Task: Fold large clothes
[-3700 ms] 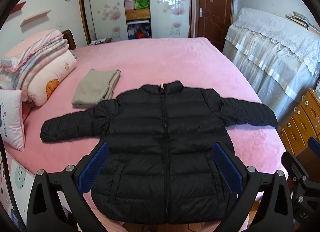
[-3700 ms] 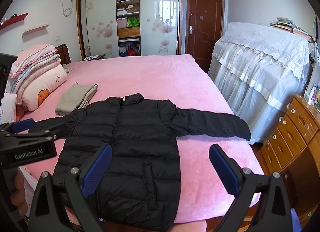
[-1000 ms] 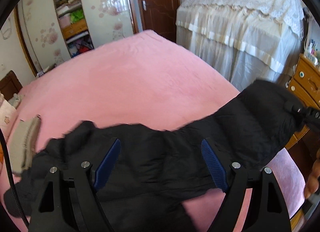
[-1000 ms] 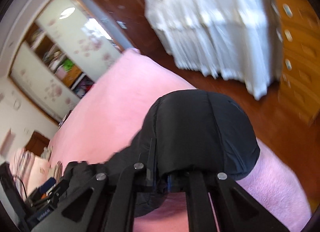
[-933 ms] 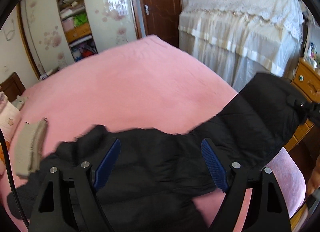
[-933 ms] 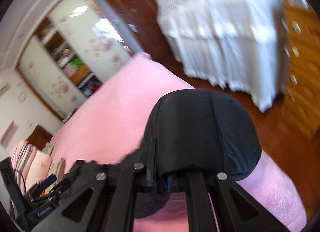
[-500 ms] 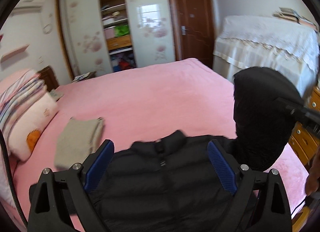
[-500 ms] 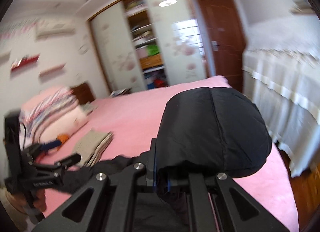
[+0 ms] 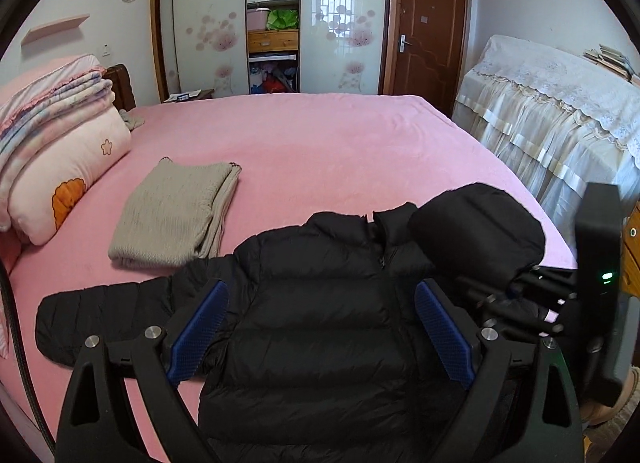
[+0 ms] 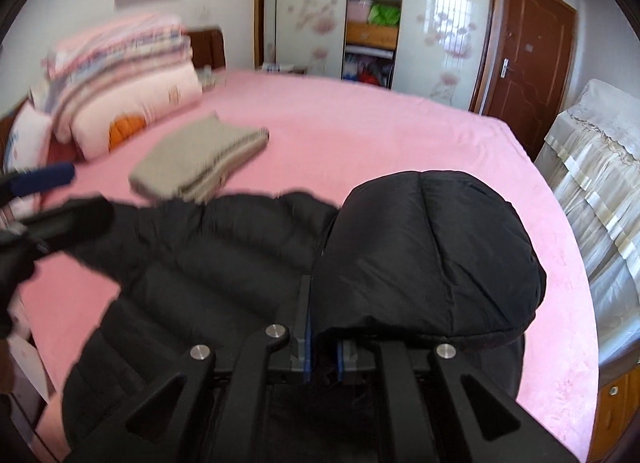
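A black puffer jacket (image 9: 320,323) lies front up on the pink bed (image 9: 320,143), its left sleeve (image 9: 100,311) stretched out flat. My right gripper (image 10: 322,359) is shut on the jacket's right sleeve (image 10: 432,259) and holds its end raised over the jacket's right shoulder; the sleeve bulges over the fingers. The same sleeve shows in the left wrist view (image 9: 476,231), with the right gripper (image 9: 516,295) at the right edge. My left gripper (image 9: 320,339) is open and empty, hovering above the jacket's chest. Its blue fingertips (image 10: 44,179) show at the left of the right wrist view.
A folded beige garment (image 9: 176,211) lies on the bed beyond the jacket's left shoulder. Stacked quilts and pillows (image 9: 52,135) sit at the left. A lace-covered cabinet (image 9: 560,123) stands right of the bed, a wooden dresser (image 10: 612,407) at the near right.
My right gripper has carried the right sleeve from out at the bed's right side inward and down over the jacket's shoulder. My left gripper stays open and now sits lower over the chest.
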`<state>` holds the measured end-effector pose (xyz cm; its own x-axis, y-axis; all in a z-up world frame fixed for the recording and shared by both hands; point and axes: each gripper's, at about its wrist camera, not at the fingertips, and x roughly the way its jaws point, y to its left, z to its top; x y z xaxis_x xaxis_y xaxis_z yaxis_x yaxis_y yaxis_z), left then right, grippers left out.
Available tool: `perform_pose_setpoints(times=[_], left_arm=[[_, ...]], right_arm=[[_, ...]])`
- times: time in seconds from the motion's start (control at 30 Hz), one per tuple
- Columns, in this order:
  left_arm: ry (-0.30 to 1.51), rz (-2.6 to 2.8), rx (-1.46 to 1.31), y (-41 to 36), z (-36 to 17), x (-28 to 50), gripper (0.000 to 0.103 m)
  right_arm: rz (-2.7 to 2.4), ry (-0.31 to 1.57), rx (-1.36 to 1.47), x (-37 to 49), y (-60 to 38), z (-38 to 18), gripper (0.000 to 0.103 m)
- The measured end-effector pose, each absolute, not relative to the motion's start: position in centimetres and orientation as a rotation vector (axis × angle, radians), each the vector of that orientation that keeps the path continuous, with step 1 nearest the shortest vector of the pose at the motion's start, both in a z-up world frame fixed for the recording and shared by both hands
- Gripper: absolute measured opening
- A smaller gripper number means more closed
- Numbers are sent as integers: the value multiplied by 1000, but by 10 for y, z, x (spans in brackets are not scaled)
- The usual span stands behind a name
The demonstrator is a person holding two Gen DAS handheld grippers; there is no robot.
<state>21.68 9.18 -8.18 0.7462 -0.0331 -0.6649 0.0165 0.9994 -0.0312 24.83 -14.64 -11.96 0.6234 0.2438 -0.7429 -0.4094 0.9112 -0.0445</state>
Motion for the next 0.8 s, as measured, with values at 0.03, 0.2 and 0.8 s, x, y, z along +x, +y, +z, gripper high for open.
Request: perform_pose_setpoints(times=[0.03,0.2,0.8], left_arm=[[727,-27,-24,93,-84,215,94],[732,-32,-19,94,-94,209,94],[790,-64,-54,88,-116,203,94]], right_arm=[[384,834,-222,248,-143,-125,14],[418,862,-237,239,-129,-135,58],[482,748,-168,172,-183,-87,64]])
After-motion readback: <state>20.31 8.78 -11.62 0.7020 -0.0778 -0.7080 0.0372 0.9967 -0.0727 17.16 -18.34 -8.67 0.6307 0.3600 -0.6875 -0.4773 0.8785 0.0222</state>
